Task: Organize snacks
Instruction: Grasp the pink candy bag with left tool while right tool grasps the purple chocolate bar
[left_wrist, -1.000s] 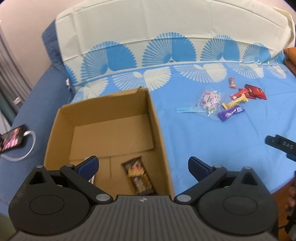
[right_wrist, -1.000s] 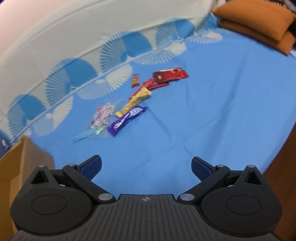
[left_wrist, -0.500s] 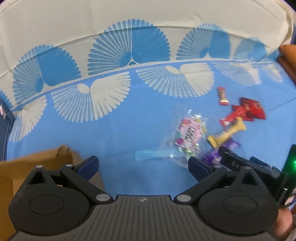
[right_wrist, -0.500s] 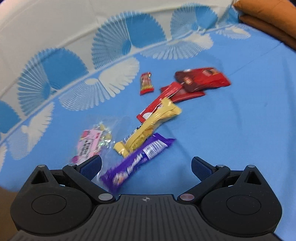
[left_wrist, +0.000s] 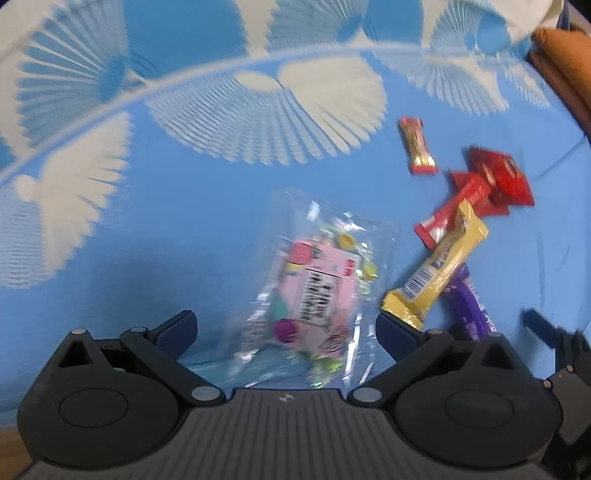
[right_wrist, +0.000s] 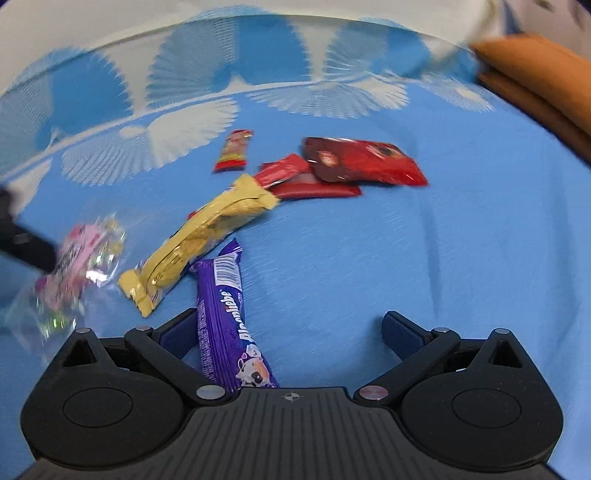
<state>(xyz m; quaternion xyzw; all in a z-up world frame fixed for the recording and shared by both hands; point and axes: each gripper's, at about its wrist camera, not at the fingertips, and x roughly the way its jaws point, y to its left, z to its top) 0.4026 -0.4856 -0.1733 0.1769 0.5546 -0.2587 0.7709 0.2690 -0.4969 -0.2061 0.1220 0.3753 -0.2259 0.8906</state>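
Observation:
My left gripper (left_wrist: 286, 328) is open and hangs low over a clear candy bag with a pink label (left_wrist: 317, 284), which lies between its fingers. Right of the bag lie a yellow bar (left_wrist: 439, 262), a purple bar (left_wrist: 469, 306), red wrappers (left_wrist: 491, 181) and a small red bar (left_wrist: 417, 146). My right gripper (right_wrist: 291, 330) is open with the purple bar (right_wrist: 225, 314) lying between its fingers, close to the left one. Beyond it are the yellow bar (right_wrist: 199, 236), the red wrappers (right_wrist: 354, 162), the small red bar (right_wrist: 234, 149) and the candy bag (right_wrist: 74, 258).
The snacks lie on a blue bedsheet with white fan patterns (right_wrist: 424, 258). Orange cushions (right_wrist: 543, 74) sit at the far right. A cardboard edge (left_wrist: 9, 443) shows at the bottom left of the left wrist view. The right gripper's dark tip (left_wrist: 550, 332) shows at that view's right edge.
Both grippers have moved forward and down toward the snack pile. The cardboard box has slid out of the left wrist view. The purple bar now sits between the right fingers.

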